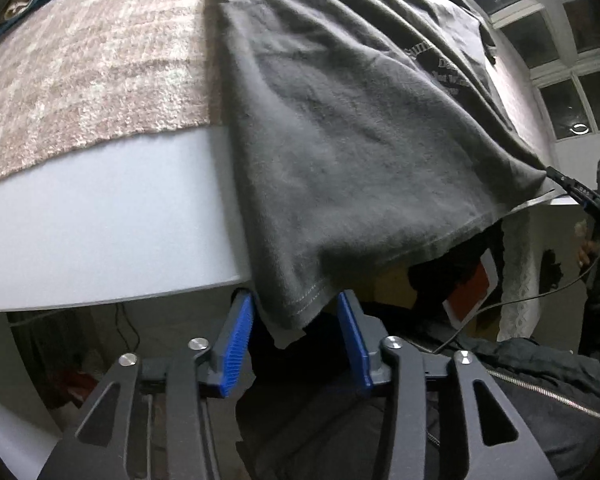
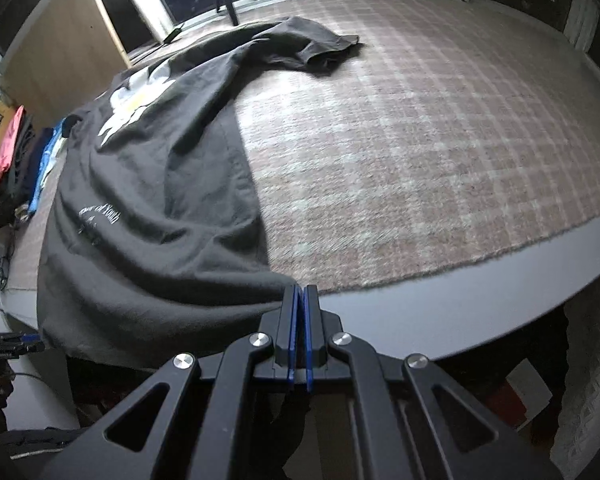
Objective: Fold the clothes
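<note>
A dark grey T-shirt [image 1: 340, 140] with white print lies spread on the table, its hem hanging over the near edge. In the left wrist view my left gripper [image 1: 294, 298] is open, its blue pads [image 1: 238, 324] on either side of the hanging hem corner. The right gripper [image 1: 560, 178] shows at the far right, pinching the other hem corner and pulling it taut. In the right wrist view the T-shirt [image 2: 160, 200] runs away to the left, and my right gripper [image 2: 300, 292] is shut on its corner at the table edge. The left gripper [image 2: 16, 346] is partly visible at the far left.
A pink plaid blanket [image 2: 420, 140] covers the white table [image 2: 460, 312]. Several folded clothes [image 2: 16, 168] are stacked at its far left end. A wooden cabinet [image 2: 60, 52] and dark windows stand behind. A person's dark jacket [image 1: 520, 380] and a cable [image 1: 500, 304] sit below the table edge.
</note>
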